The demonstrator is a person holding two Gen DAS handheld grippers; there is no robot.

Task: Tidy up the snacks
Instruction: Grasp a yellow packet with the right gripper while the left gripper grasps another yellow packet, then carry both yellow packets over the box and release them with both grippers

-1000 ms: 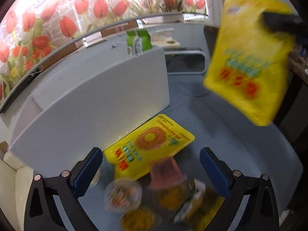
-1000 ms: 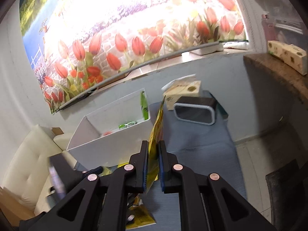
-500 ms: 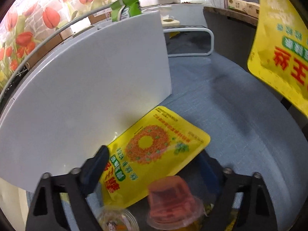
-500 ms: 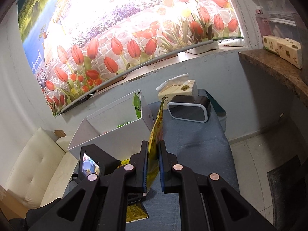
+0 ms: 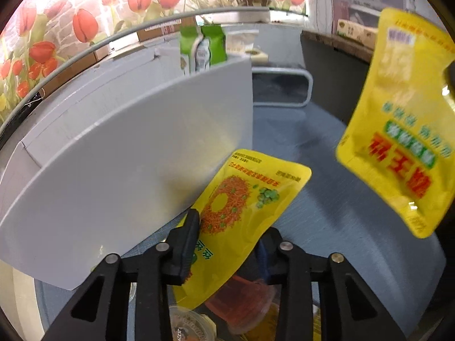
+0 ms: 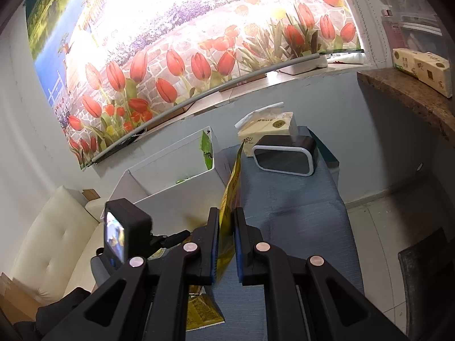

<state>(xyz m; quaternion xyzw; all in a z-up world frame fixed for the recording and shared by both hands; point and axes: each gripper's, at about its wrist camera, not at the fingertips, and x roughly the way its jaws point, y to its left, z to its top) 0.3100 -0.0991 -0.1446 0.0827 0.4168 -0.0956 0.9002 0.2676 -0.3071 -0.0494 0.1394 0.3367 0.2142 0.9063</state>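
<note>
A yellow snack pouch with a ring picture (image 5: 241, 204) lies tilted between the jaws of my left gripper (image 5: 230, 227), just in front of the white box (image 5: 128, 156). Those jaws are closing, and the left pad presses the pouch's edge while the right finger sits behind it. My right gripper (image 6: 226, 218) is shut on a second yellow pouch (image 6: 234, 176), held edge-on in the air beside the box (image 6: 182, 196). In the left wrist view that pouch (image 5: 398, 130) hangs at the right. A green packet (image 5: 203, 48) stands inside the box.
Jelly cups (image 5: 241, 304) lie under my left gripper on the blue cloth. A tissue pack (image 6: 267, 125) and a black-and-white device (image 6: 284, 156) stand at the far end. A cream sofa (image 6: 57, 241) is at the left and a stone counter (image 6: 406, 96) at the right.
My left gripper moved forward over the ring-picture pouch and its jaws narrowed from wide open onto it, tilting it up. The right gripper kept still with its pouch.
</note>
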